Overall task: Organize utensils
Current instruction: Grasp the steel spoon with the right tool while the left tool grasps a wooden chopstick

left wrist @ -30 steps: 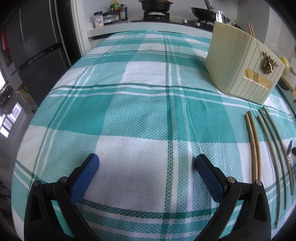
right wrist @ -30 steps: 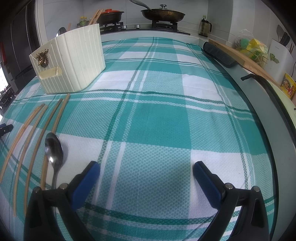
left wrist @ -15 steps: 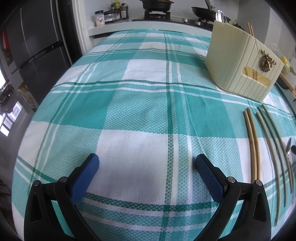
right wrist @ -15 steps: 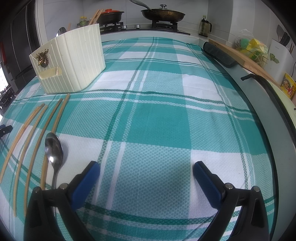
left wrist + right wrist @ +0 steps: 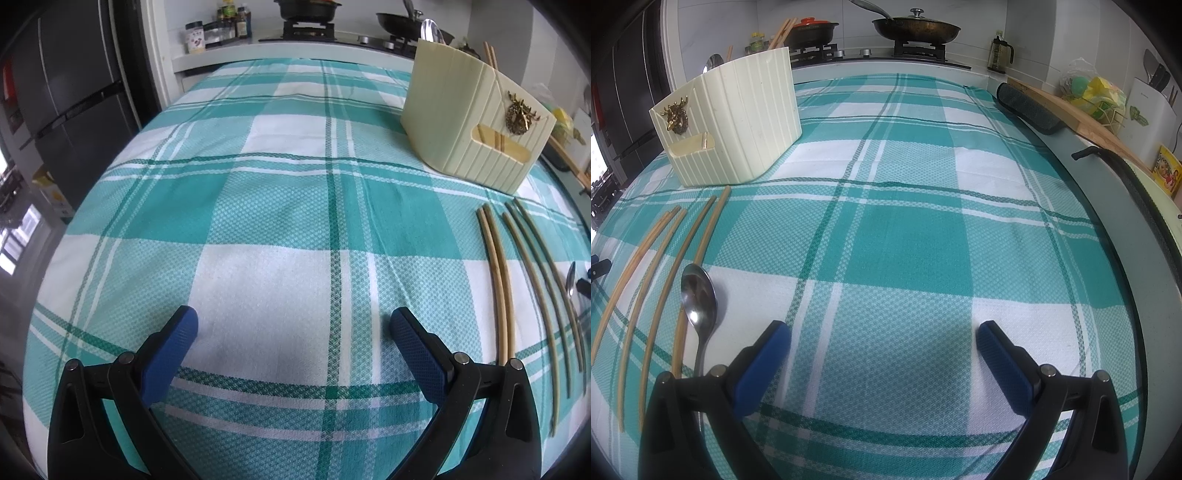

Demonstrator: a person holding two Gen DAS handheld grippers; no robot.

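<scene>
A cream ribbed utensil holder (image 5: 469, 122) with a gold deer badge stands on the checked cloth; it also shows in the right wrist view (image 5: 735, 122), with chopsticks and a spoon standing in it. Several wooden chopsticks (image 5: 498, 280) lie side by side in front of it, also seen in the right wrist view (image 5: 657, 280). A metal spoon (image 5: 698, 299) lies beside them, just left of my right gripper (image 5: 882, 343); it shows at the right edge of the left wrist view (image 5: 570, 282). My left gripper (image 5: 293, 328) is open and empty, left of the chopsticks. My right gripper is open and empty.
A teal and white checked cloth (image 5: 916, 236) covers the table. A stove with pans (image 5: 916, 27) and spice jars (image 5: 218, 27) stand behind. A fridge (image 5: 62, 103) is at the left. A dark roll (image 5: 1027, 107), a wooden board and clutter line the right edge.
The left wrist view has drawn back and tilted slightly, so the holder and chopsticks sit a little lower. The right gripper has not moved. Both stay open.
</scene>
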